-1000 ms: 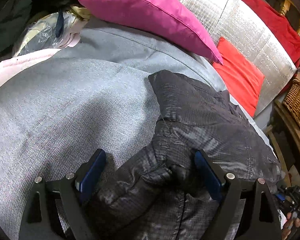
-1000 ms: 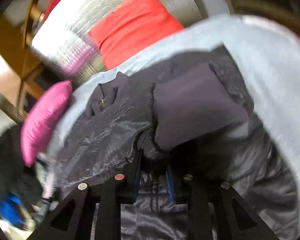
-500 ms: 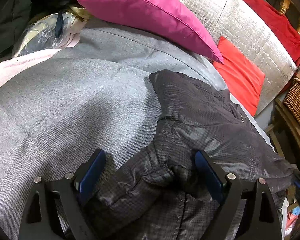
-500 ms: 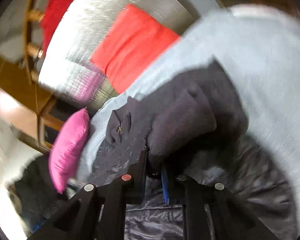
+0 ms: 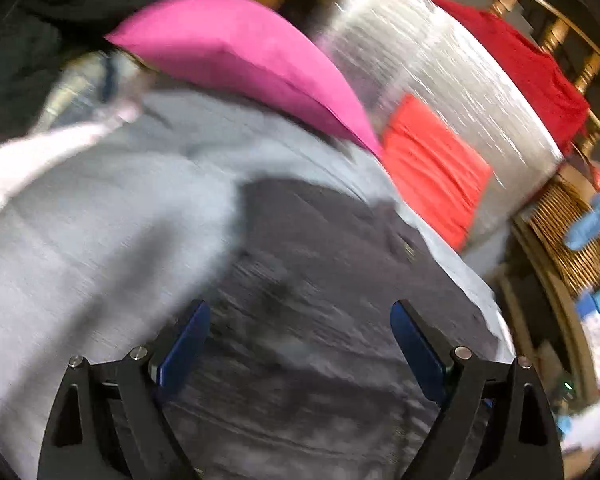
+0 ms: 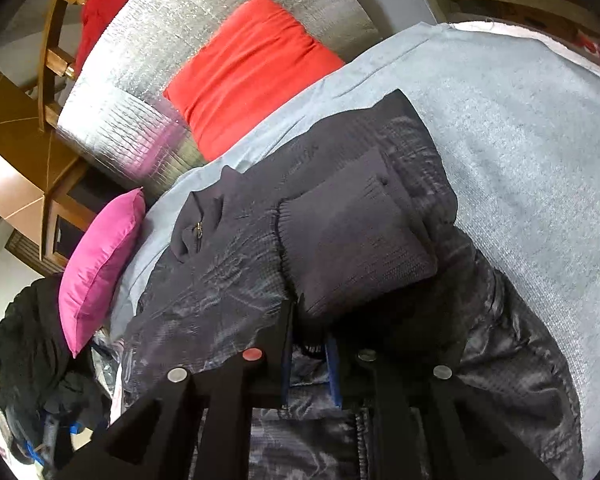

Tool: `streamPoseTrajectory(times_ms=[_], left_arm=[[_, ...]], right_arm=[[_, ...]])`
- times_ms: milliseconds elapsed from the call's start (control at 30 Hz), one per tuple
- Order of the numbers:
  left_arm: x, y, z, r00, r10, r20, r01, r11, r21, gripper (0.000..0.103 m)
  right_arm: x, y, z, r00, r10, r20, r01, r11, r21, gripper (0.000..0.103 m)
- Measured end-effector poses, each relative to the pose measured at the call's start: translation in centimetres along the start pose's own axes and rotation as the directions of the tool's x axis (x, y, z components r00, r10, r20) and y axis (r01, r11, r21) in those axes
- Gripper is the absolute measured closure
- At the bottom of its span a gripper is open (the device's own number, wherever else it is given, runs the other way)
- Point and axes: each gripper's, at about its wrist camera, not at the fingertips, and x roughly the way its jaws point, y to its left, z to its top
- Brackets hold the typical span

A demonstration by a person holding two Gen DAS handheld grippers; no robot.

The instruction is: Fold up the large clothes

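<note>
A dark quilted jacket (image 5: pixel 324 304) lies on a grey-covered bed (image 5: pixel 92 240). My left gripper (image 5: pixel 300 340) is open above the jacket, its blue pads wide apart with nothing between them; this view is motion-blurred. In the right wrist view the jacket (image 6: pixel 228 276) lies spread with its zip collar toward the pillows. My right gripper (image 6: pixel 310 344) is shut on the jacket's ribbed knit cuff (image 6: pixel 352 248), which is folded over the jacket body.
A pink pillow (image 5: pixel 236 56), a red pillow (image 5: pixel 432 168) and a silver foil-wrapped roll (image 5: pixel 432 64) lie at the head of the bed. A wicker basket (image 5: pixel 568 240) stands at the right. Dark clothes (image 6: pixel 32 352) are piled beside the bed.
My left gripper has lifted and pulled back from the bunched jacket fabric, which now lies flatter. My right gripper has carried the cuff across the jacket body and steadied.
</note>
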Motion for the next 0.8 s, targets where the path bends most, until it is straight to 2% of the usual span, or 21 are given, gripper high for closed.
streamPoseTrajectory(times_ms=[33,100,133,167,200,233,267,300,367,467,500,567,600,667,733,800], left_arm=[[1.0,-0.4,-0.4,1.000,-0.005,-0.028,0.006,1.000,0.007,0.012],[3.0,-0.3,-0.7,0.997,0.059,-0.058,-0.059,0.998,0.001,0.012],[4.4,0.4,-0.8,0.986,0.143,-0.090,-0.144,0.990,-0.010,0.015],[6.0,1.3,-1.1,0.962,0.227,-0.150,-0.230,0.973,-0.007,0.029],[7.0,1.8,-1.3,0.948,0.265,-0.174,-0.268,0.963,0.008,0.031],[7.1,1.6,-1.4,0.948,0.284,-0.144,-0.281,0.959,0.042,0.031],[7.1,0.7,-1.7,0.938,0.326,-0.118,-0.314,0.943,0.110,0.030],[7.2,0.3,-1.9,0.931,0.346,-0.118,-0.329,0.934,0.139,0.030],[7.1,0.2,-1.9,0.927,0.355,-0.119,-0.335,0.929,0.157,0.030],[6.6,0.4,-1.0,0.935,0.325,-0.139,-0.309,0.943,0.126,0.031],[6.0,0.4,-0.6,0.939,0.318,-0.133,-0.305,0.946,0.114,0.031],[4.1,-0.1,0.0,0.944,0.324,-0.064,-0.315,0.942,0.114,0.031],[2.9,-0.5,0.4,0.941,0.339,-0.013,-0.334,0.934,0.124,0.030],[1.2,-1.3,1.5,0.932,0.354,0.071,-0.361,0.921,0.149,0.024],[0.9,-2.1,2.2,0.930,0.352,0.106,-0.365,0.915,0.173,0.023],[1.6,-3.4,2.4,0.931,0.344,0.120,-0.363,0.906,0.218,0.023]], right_arm=[[0.1,-0.1,0.0,1.000,-0.002,-0.002,0.002,1.000,-0.005,0.086],[0.0,0.5,0.0,1.000,-0.013,-0.006,0.013,0.999,-0.029,0.087],[-1.0,0.7,-0.2,1.000,-0.025,0.003,0.025,0.998,-0.056,0.088],[-1.7,1.3,-0.2,0.999,-0.039,0.025,0.041,0.995,-0.089,0.088],[-2.5,1.6,0.0,0.997,-0.058,0.050,0.063,0.990,-0.122,0.088],[-2.5,2.1,0.1,0.996,-0.070,0.062,0.078,0.987,-0.141,0.088],[-2.1,2.0,0.1,0.994,-0.093,0.051,0.101,0.982,-0.162,0.088],[-0.9,1.4,-0.1,0.991,-0.130,0.005,0.129,0.976,-0.175,0.088],[0.0,0.3,-0.5,0.992,-0.124,-0.014,0.120,0.979,-0.164,0.087],[-0.7,-0.2,-0.4,0.997,-0.075,-0.008,0.073,0.990,-0.123,0.080],[-1.3,0.0,-0.1,0.997,-0.073,-0.014,0.071,0.989,-0.130,0.073],[-2.6,0.2,0.2,0.998,-0.058,-0.011,0.056,0.988,-0.141,0.049],[-3.8,0.2,0.4,0.999,-0.044,0.003,0.044,0.988,-0.148,0.030],[-6.0,0.1,0.9,0.997,-0.059,0.052,0.066,0.986,-0.155,0.028],[-8.4,-0.1,1.6,0.992,-0.045,0.114,0.060,0.990,-0.131,0.028],[-9.4,0.7,2.3,0.990,0.007,0.141,0.011,0.992,-0.126,0.028]])
